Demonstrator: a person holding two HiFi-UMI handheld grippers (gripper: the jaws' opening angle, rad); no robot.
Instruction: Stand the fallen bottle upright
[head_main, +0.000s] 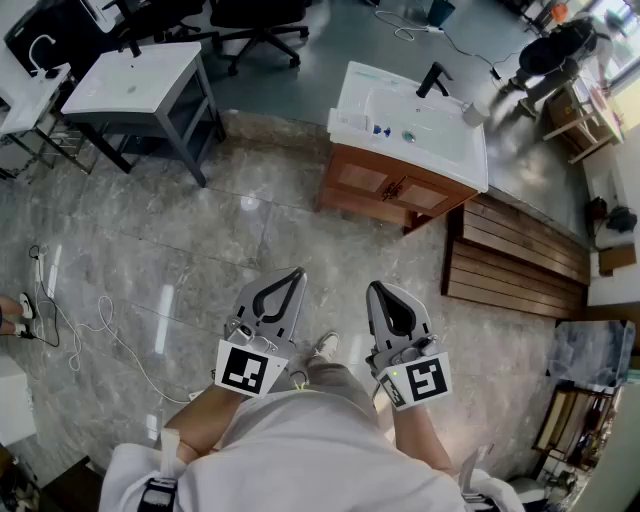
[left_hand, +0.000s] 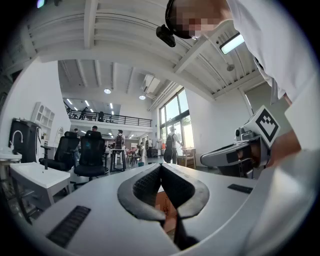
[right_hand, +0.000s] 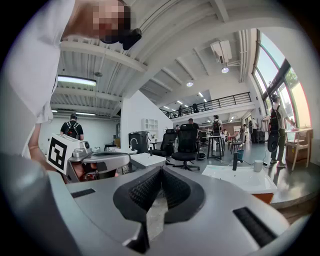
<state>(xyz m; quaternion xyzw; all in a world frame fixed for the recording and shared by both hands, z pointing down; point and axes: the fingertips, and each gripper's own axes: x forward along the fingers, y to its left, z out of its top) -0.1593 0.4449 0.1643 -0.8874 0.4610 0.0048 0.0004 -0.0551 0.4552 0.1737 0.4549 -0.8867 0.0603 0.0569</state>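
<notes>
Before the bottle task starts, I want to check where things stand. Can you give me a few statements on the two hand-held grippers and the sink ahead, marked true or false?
The left hand-held gripper is shut and empty. True.
The right hand-held gripper grips a bottle. False: it is shut on nothing.
A white basin on a wooden cabinet stands ahead of both grippers. True.
Both grippers rest on that basin. False: they hang over the stone floor, short of the cabinet.
The basin's faucet is black. True.
</notes>
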